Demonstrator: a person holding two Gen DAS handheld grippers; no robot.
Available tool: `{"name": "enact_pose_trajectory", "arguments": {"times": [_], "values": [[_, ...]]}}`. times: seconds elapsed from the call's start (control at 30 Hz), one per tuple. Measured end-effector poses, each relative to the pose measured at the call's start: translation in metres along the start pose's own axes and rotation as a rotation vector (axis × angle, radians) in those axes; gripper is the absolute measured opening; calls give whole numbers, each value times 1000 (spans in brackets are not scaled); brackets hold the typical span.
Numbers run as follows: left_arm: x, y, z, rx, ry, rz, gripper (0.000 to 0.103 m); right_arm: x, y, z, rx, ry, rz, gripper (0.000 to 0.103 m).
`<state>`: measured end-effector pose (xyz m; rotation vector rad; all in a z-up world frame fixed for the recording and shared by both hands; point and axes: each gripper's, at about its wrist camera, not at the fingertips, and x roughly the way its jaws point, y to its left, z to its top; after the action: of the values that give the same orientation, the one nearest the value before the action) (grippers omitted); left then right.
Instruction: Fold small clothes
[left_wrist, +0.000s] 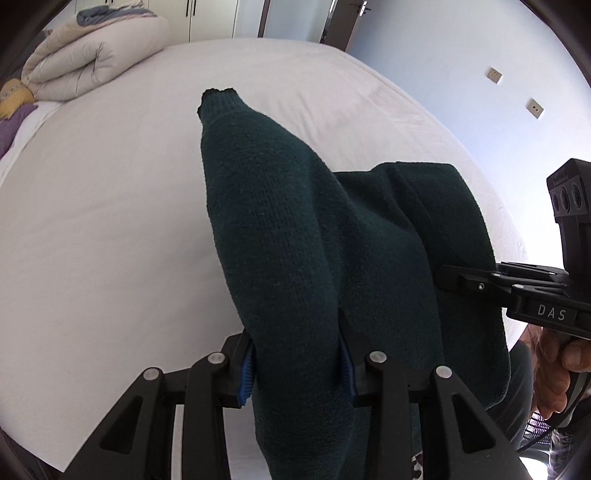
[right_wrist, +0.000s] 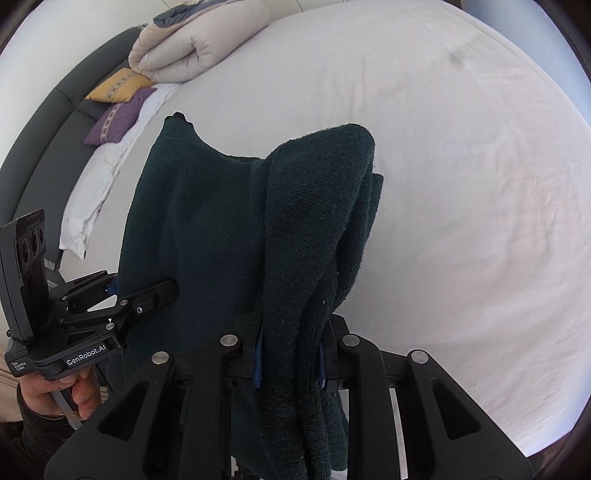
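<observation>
**Both claws have the green sweater up off the bed**

Here we are above the white bed (left_wrist: 92, 221), and the dark green knitted sweater (left_wrist: 280, 229) hangs between two claws, clear of the sheet. In the left wrist view the left claw (left_wrist: 297, 369) is pinching a thick bunch of the knit, blue pads (left_wrist: 246, 373) pressed in on both sides, with a sleeve running forward and up to its ribbed cuff (left_wrist: 218, 98). Off to the right edge, the right claw (left_wrist: 448, 275) bites into the sweater's far side, a hand (left_wrist: 557, 365) wrapped around its handle.

In the right wrist view the right claw (right_wrist: 290, 360) is clamped on a folded wad of the sweater (right_wrist: 314, 221), fingers close together with blue pads (right_wrist: 258, 360) squeezing the fabric. The rest of the garment spreads leftward as a flat panel, and there the left claw (right_wrist: 162, 291) grips its edge, a hand (right_wrist: 59, 395) below on the handle.

Up at the head of the bed sits a rolled beige duvet (right_wrist: 195, 40), with a yellow cushion (right_wrist: 118, 88), a purple cushion (right_wrist: 118, 118) and a white pillow (right_wrist: 99, 188) alongside the dark headboard (right_wrist: 40, 147).
</observation>
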<state>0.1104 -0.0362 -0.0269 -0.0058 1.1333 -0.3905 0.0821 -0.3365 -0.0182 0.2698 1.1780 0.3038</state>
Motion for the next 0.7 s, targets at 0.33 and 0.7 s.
{"name": "enact_pose_trajectory", "arguments": {"times": [0.33, 0.7], "values": [[45, -3, -26, 22, 3, 76, 50, 76, -2, -18, 4, 24, -105, 23], [27, 35, -46, -164, -78, -20, 70, 60, -6, -7, 132, -112, -33, 46]]}}
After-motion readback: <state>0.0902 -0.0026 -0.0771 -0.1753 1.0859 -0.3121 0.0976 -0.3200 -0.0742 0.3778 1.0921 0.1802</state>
